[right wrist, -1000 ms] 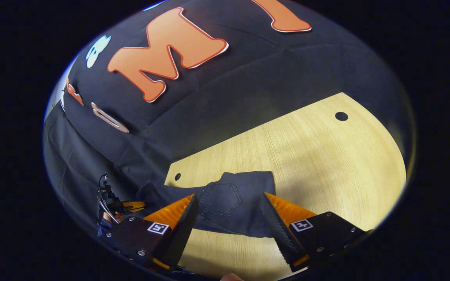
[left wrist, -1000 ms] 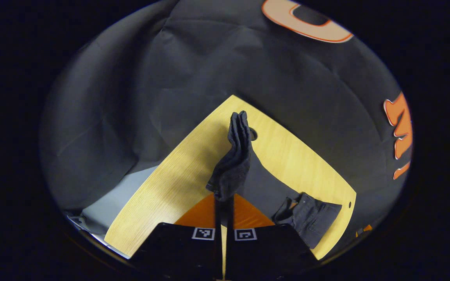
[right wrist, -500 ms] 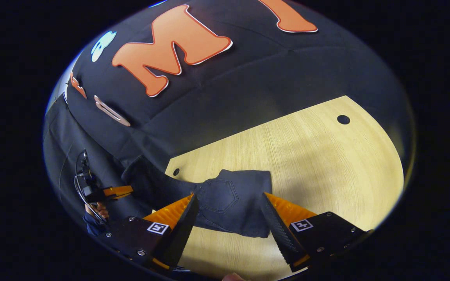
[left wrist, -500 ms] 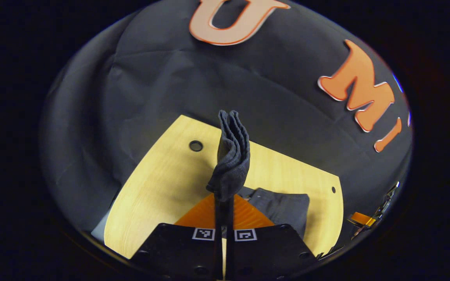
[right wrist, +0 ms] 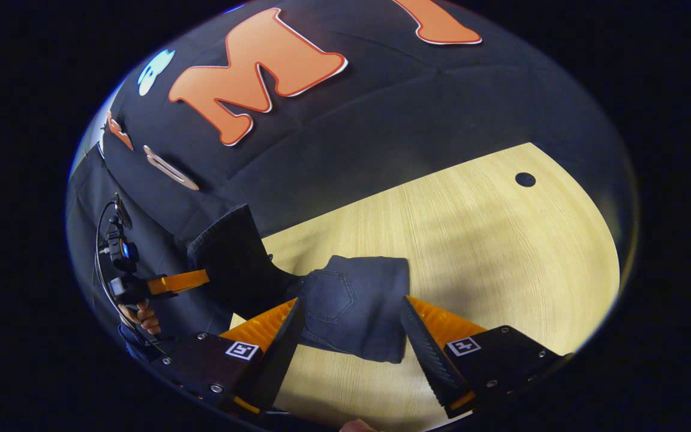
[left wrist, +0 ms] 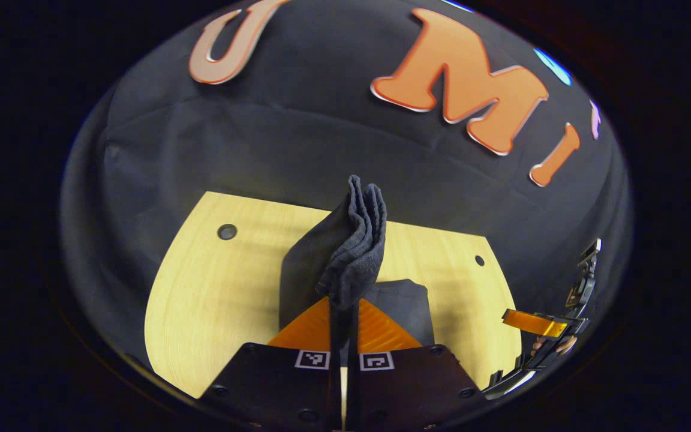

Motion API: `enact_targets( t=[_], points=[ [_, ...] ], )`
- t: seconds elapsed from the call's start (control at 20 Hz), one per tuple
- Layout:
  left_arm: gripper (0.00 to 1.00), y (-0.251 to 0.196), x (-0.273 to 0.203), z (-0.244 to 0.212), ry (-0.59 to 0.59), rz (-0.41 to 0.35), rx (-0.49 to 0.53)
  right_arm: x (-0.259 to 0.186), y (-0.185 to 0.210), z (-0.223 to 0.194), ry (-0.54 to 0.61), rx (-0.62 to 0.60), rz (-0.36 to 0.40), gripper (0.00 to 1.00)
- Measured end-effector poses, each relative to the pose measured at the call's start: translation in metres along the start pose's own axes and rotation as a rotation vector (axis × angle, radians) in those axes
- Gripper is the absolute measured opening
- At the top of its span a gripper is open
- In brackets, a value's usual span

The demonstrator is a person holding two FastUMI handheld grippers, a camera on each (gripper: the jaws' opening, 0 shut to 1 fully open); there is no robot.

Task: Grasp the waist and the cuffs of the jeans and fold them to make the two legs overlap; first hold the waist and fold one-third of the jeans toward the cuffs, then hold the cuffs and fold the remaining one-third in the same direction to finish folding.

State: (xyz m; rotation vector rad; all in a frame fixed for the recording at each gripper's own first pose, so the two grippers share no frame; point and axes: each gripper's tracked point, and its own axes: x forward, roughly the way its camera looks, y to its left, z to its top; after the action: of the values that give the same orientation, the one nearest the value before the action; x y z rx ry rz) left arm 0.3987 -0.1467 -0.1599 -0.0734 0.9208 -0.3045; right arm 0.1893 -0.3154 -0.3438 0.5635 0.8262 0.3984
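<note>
So here's where I'm at: my left gripper (left wrist: 344, 312) is clamped tight on the cuffs (left wrist: 357, 240) of the jeans (right wrist: 345, 306), both fingers pressed together on a bunched wad of dark denim that sticks up in front of the camera. From the right gripper view you can see that cuff end lifted up off the wooden table (right wrist: 471, 240), off to the left side, while the waist part with the back pocket (right wrist: 335, 297) lies flat on the wood.

My right gripper (right wrist: 351, 336) is wide open, holding nothing, hovering just over the folded waist section, which sits right between the two orange fingers (right wrist: 435, 327).

The thing that matters for the next move, I reckon: the jeans' long axis runs from my left gripper across to that flat part under my right one. So the cuffs need to travel along that line, toward the waist section, and drop on top. Left hand does the carrying; right is closest if the stack needs pinning.
</note>
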Motion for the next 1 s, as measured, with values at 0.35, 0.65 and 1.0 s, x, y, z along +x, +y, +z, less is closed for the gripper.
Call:
enact_targets(
  t=[0.35,0.65,1.0],
  points=[
    [0.04,-0.079,0.047,-0.057,0.117,-0.086,0.176,-0.002,-0.019,-0.008,0.02,0.031,-0.022,0.98],
    [0.05,-0.101,0.097,-0.144,0.257,-0.029,0.322,-0.002,-0.028,-0.014,0.035,0.041,-0.022,0.98],
    [0.76,-0.112,0.074,-0.138,0.178,-0.089,0.275,-0.009,-0.025,0.006,-0.09,-0.081,-0.067,0.98]
  ],
)
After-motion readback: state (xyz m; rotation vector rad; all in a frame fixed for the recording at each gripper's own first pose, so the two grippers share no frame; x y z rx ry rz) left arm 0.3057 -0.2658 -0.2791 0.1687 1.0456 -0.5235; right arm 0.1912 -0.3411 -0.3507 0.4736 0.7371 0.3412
